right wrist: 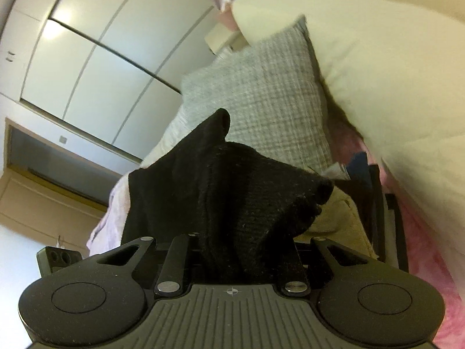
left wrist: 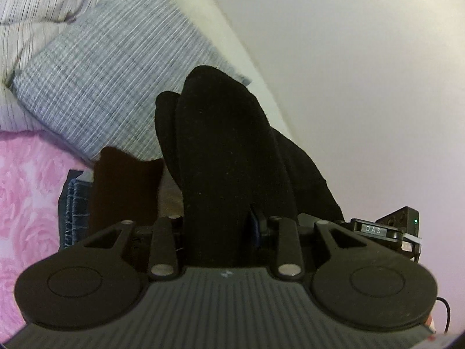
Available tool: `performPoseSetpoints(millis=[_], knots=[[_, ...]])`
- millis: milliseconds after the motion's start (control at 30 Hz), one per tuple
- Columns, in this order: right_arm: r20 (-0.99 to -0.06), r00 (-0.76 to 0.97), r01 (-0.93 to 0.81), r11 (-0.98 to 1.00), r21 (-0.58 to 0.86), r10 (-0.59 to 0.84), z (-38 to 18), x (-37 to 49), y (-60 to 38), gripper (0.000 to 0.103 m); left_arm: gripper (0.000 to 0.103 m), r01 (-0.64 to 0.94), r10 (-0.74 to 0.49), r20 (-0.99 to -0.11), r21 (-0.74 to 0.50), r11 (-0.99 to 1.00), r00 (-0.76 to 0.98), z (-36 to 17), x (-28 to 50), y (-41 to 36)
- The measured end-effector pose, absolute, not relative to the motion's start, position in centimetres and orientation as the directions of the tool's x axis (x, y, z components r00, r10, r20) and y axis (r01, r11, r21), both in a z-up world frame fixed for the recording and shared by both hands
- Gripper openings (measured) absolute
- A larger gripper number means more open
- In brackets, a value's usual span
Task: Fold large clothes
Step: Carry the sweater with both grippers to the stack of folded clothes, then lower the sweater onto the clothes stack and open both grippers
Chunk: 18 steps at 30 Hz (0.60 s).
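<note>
Two hand-held grippers (left wrist: 221, 232) (right wrist: 241, 250) around black garment (left wrist: 221, 133).

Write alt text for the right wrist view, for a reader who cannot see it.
The right gripper is shut on a bunched black garment that rises over its fingers and hides them. Behind it lie a grey checked pillow, a cream pillow and a pink floral bedcover; white wardrobe doors fill the upper left.
</note>
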State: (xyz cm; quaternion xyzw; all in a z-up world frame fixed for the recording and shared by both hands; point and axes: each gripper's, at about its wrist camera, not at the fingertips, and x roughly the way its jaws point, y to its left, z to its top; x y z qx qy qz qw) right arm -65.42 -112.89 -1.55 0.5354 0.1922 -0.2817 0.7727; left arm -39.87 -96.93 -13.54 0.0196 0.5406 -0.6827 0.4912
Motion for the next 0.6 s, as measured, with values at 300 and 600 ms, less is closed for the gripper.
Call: performPoseSetpoints(millis=[300,600], knots=[[-0.627,0.750,0.661,0.193,0.726,-0.211,-9.8,-66.0,-113.6,0.016,0.028,0.681,-0.631,-0.547,-0.731,0.042,-0.549,-19.7,-37.9,-99.2],[-0.666,0.648,0.758,0.224,0.613,-0.370,-10.7,-67.9,-111.1,0.046,0.049,0.735,-0.675,-0.546,-0.678,0.007,-0.497,-21.2,-37.4,-98.1]])
